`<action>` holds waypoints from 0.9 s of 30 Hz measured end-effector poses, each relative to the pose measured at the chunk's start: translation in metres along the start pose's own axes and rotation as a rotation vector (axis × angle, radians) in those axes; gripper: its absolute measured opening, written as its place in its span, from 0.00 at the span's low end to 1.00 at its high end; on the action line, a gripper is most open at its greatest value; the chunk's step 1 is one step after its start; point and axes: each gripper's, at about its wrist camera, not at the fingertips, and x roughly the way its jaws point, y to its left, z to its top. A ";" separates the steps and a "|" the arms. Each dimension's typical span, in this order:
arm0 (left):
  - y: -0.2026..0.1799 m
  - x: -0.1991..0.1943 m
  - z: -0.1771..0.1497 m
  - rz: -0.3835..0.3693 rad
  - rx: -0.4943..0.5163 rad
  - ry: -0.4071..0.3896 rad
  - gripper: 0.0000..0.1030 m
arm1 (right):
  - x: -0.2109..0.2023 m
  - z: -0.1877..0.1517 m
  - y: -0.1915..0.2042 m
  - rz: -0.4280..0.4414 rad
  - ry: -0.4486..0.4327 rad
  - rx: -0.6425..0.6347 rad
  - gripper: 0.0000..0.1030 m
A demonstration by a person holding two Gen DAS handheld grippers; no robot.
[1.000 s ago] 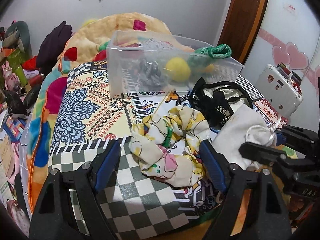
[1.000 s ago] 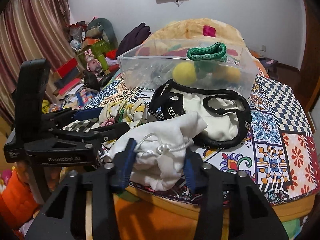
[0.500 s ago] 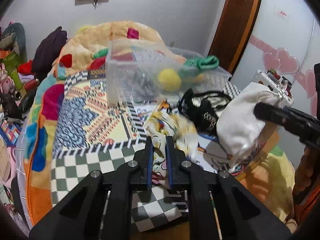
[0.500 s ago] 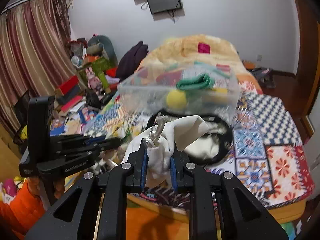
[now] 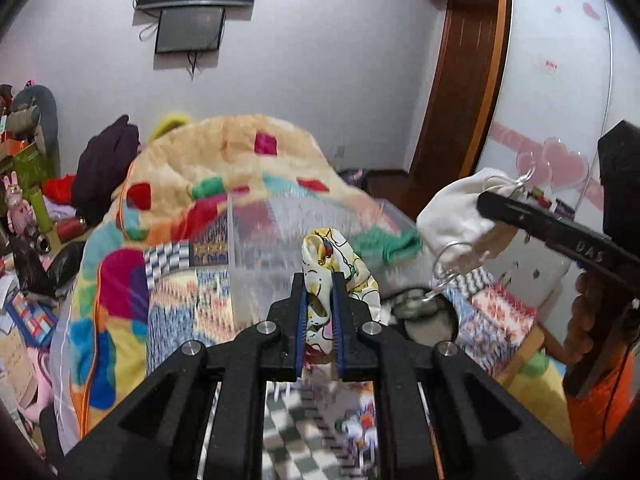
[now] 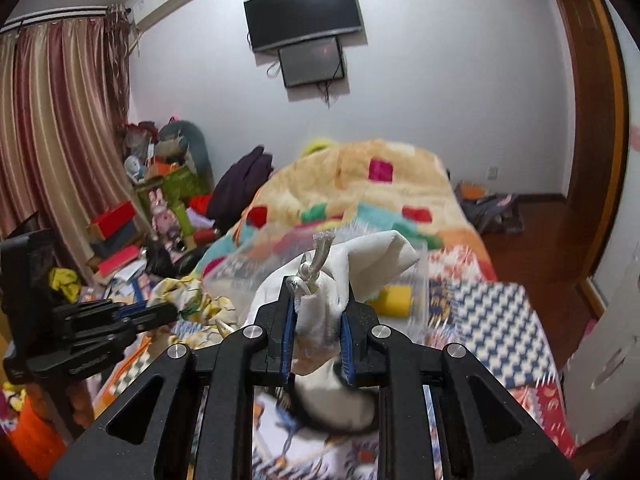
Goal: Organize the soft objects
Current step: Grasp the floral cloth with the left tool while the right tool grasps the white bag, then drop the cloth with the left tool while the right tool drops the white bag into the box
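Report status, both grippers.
Left gripper shut on floral scrunchie. Right gripper shut on white pouch. Clear bin ahead, unobstructed.

Bedroom: bed (image 6: 360,184), curtains (image 6: 60,140), television (image 6: 304,12)

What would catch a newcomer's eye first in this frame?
Both grippers are raised over the bed, each with its jaws shut on something soft: the left gripper pinches a yellow cartoon-print cloth, and the right gripper clamps a white drawstring pouch. Just beyond them a clear plastic bin sits on the patchwork bedspread, and a wall-mounted TV hangs above.
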 end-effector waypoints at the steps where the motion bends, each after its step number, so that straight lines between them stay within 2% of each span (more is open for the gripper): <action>1: 0.001 0.001 0.005 0.001 -0.002 -0.013 0.10 | 0.003 0.004 0.000 -0.002 -0.011 -0.003 0.17; 5: 0.003 0.010 0.022 0.015 0.000 -0.047 0.10 | 0.018 0.017 0.001 -0.012 -0.037 -0.018 0.17; 13: 0.017 0.046 0.041 0.028 -0.032 -0.030 0.10 | 0.051 0.021 0.006 -0.006 -0.011 -0.043 0.17; 18: 0.026 0.067 0.045 0.035 -0.064 0.001 0.10 | 0.074 0.017 0.009 -0.009 0.041 -0.071 0.17; 27: 0.031 0.107 0.036 0.070 -0.035 0.104 0.10 | 0.114 0.002 0.011 -0.024 0.160 -0.126 0.17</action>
